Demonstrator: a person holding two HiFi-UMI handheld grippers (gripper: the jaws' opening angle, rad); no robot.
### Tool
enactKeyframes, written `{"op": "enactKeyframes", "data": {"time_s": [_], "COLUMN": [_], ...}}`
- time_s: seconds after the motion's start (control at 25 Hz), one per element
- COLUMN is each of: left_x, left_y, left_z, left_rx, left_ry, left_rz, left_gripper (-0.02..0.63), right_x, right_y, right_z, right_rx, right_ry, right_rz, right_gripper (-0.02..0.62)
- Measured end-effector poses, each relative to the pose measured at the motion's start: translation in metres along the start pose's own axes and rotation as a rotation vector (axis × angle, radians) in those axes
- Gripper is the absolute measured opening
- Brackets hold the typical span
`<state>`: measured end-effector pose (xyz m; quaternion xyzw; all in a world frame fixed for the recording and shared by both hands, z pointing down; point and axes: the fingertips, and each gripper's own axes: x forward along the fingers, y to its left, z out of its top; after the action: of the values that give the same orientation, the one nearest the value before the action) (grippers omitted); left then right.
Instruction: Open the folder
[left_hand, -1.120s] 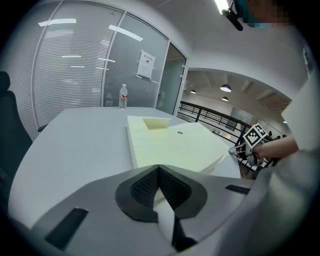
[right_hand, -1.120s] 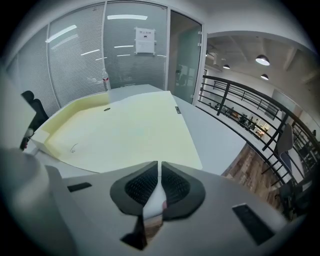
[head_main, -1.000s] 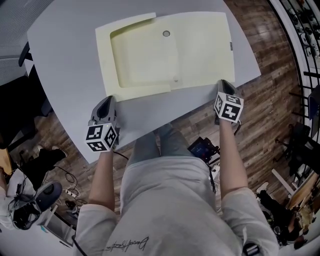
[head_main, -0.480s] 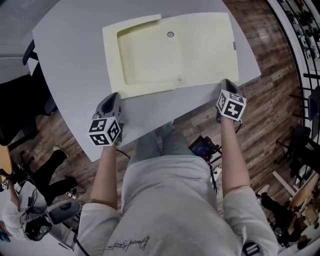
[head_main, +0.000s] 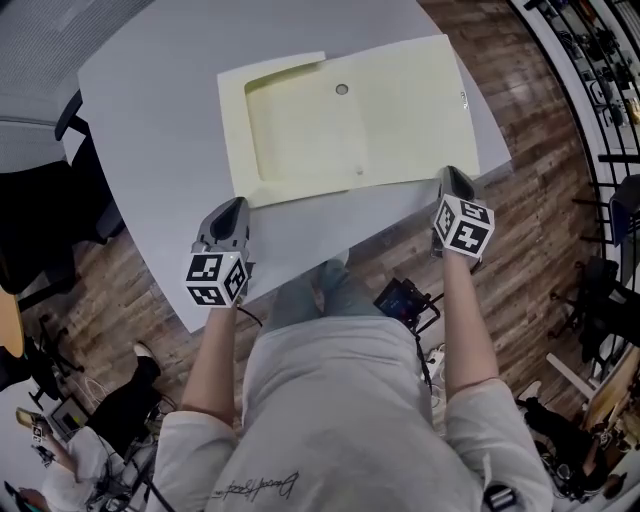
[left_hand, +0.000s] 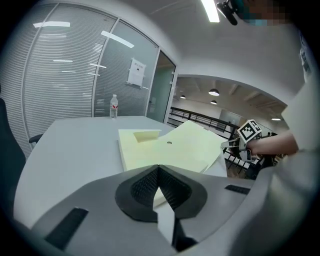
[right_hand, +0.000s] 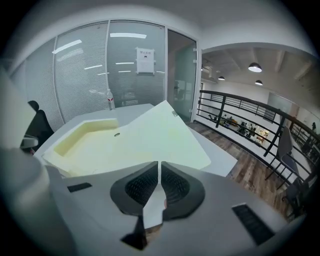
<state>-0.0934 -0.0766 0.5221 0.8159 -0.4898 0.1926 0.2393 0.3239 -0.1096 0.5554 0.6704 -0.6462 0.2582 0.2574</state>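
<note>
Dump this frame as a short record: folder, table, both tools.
folder: pale yellow flat plastic folder, right side tilted up off the table
table: grey tabletop, folder lies near its front edge
left tool: left tool shut on the folder's near left corner
right tool: right tool shut on the near right corner
other: clear plastic bottle at the table's far end

Even indoor light; heavy wide-angle distortion.
Light comes from overhead: a ceiling strip (left_hand: 210, 10) and round downlights (right_hand: 255, 67) burn bright, and strips reflect on the far glass wall (right_hand: 90, 85). The table (head_main: 160, 130) and the folder (head_main: 350, 110) are evenly lit, with no glare and only faint shadows. The head view dims toward the floor at its edges. Both gripper views bend straight lines and darken to black at the corners; their nearest foreground is soft.
</note>
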Motion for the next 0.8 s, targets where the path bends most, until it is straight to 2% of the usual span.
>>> {"op": "enactKeyframes", "data": {"time_s": [0.4,0.64,0.8], "left_x": [-0.019,-0.037,-0.051], "left_y": [-0.030,-0.039,-0.052], "left_z": [0.033,0.049,0.057], "left_rx": [0.019,-0.007,0.028], "left_ry": [-0.087,-0.132,-0.148], "left_rz": [-0.092,-0.153,-0.199], "left_gripper": [0.009,0.009,0.009], "right_x": [-0.034,-0.066,-0.089], "right_y": [0.057,0.101,0.134], "right_z": [0.038,0.058,0.067], "right_rx": [-0.086,-0.143,-0.182], "right_ry": [-0.121,-0.185,-0.204], "right_rz": [0.190,0.320,0.400], "right_gripper": [0.028,0.023,0.023]}}
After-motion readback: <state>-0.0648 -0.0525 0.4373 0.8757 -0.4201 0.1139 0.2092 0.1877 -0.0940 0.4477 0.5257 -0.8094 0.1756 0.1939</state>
